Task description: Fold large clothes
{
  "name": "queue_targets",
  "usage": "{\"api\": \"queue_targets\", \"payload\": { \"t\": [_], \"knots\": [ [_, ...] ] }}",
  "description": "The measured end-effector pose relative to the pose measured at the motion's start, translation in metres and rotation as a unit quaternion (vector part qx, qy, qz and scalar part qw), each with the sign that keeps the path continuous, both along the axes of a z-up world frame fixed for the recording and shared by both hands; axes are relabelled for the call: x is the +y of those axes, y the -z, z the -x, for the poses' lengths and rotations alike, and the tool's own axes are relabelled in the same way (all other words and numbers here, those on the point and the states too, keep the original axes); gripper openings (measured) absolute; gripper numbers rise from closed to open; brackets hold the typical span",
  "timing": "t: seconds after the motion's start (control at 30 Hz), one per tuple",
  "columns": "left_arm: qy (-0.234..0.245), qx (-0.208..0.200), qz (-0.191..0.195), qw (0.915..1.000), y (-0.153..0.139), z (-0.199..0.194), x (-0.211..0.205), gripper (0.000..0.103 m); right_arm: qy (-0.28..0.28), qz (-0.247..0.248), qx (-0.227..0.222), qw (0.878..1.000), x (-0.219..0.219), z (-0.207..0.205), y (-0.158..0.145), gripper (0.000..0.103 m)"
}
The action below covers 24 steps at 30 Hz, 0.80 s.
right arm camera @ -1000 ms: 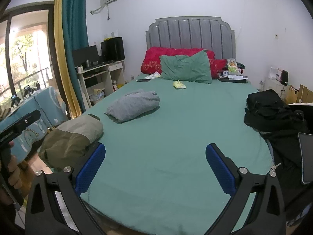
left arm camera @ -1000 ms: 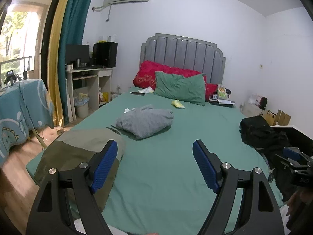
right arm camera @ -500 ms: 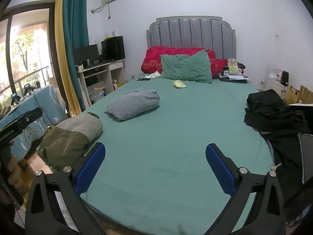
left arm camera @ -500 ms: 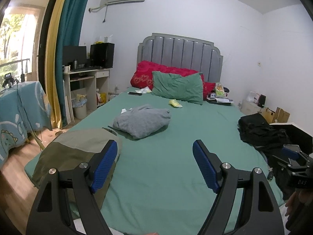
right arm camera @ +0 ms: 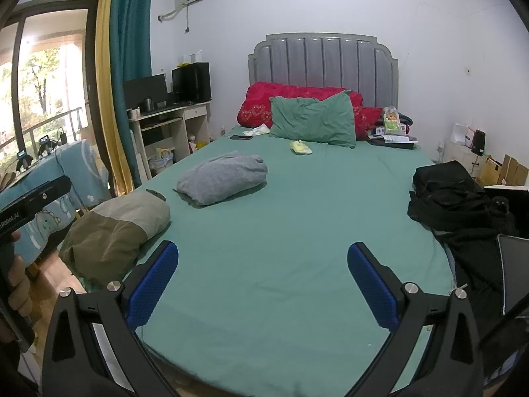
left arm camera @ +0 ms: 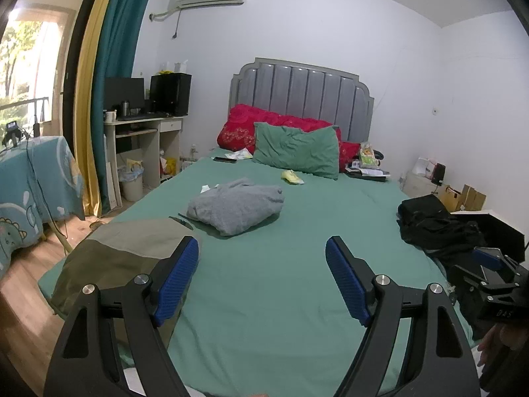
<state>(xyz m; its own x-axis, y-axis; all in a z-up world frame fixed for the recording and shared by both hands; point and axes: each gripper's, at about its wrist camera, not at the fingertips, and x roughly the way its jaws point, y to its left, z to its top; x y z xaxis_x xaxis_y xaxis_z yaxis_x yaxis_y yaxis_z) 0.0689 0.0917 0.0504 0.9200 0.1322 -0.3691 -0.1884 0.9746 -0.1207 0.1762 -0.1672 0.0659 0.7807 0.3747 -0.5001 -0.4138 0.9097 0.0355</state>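
Both claws spread, holding nothing, above near edge of bed (left arm camera: 264, 297). L to R: olive garment (left arm camera: 122, 254) folded near-left, grey garment (left arm camera: 236, 205) folded mid-left, black clothes (right arm camera: 453, 198) heaped far right, prob. next. Left claw (left arm camera: 263, 281), right claw (right arm camera: 263, 281): pinch two corners, spread flat before folding. Bin (left arm camera: 130, 185) under bench: contents unclear.

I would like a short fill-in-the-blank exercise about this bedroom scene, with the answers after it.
1. Both the left gripper and the right gripper are ____.
2. The folded grey garment lies on the ____ sheet.
3. The pile of clothes at the bed's right edge is ____ in colour.

Missing words: open; green; black
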Motion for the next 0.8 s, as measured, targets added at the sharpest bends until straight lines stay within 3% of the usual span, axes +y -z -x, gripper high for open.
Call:
{"api": "queue_targets", "payload": {
  "t": [0.8],
  "knots": [
    [-0.001,0.0,0.0,1.0,0.0016,0.0019,-0.0007,0.082,-0.003,0.006,-0.003,1.0,0.0017,0.0015,-0.001,0.101]
  ]
}}
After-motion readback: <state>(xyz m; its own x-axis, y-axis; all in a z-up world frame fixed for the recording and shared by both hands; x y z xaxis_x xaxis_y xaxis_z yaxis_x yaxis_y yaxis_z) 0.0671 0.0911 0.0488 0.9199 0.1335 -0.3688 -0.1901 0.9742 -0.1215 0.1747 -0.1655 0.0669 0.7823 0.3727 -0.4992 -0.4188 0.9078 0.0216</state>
